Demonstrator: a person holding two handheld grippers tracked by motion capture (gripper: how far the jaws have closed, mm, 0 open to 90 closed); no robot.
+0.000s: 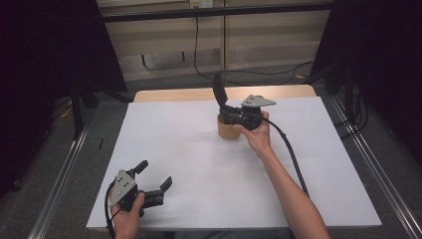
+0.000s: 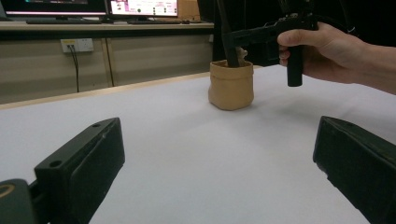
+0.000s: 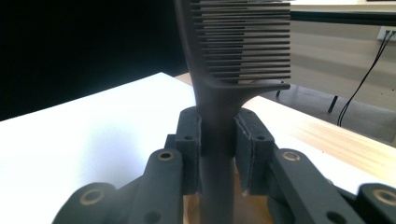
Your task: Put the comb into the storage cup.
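A black comb stands upright with its handle going down into a small tan pouch, which sits past the middle of the white table. My right gripper is shut on the comb's handle just above the pouch, its pads pressing both sides. In the high view the comb rises above my right gripper. My left gripper rests near the front left corner, open with nothing between its jaws; its fingers frame the pouch from afar.
The white sheet covers a wooden table. A cable trails from the right gripper across the table's right side. Metal rails run along both sides, and a wall with outlets and monitors stands behind.
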